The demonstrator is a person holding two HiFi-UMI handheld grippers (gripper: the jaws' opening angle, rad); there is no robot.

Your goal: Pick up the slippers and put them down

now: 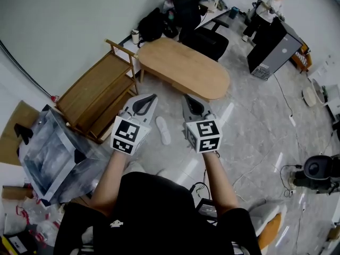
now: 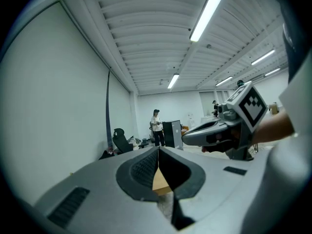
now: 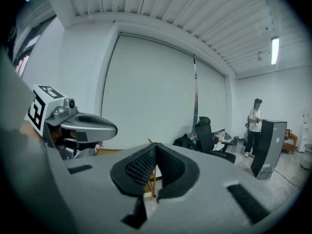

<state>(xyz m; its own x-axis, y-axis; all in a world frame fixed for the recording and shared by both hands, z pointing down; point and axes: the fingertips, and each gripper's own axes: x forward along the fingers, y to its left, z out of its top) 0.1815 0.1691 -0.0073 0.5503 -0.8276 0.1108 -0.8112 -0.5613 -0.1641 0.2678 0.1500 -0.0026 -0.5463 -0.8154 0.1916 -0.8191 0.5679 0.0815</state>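
One white slipper lies on the grey marble floor, seen in the head view between my two grippers and well below them. My left gripper is held up in front of me, pointing nearly level; in the left gripper view its jaws meet at the tips with nothing between them. Beside it my right gripper is at the same height, also shut and empty. Each gripper shows in the other's view: the right gripper and the left gripper. No slipper appears in either gripper view.
An oval wooden table and a low wooden rack stand just beyond the grippers. A black office chair, a dark computer tower and a person are farther back. A plastic-wrapped box sits at the left.
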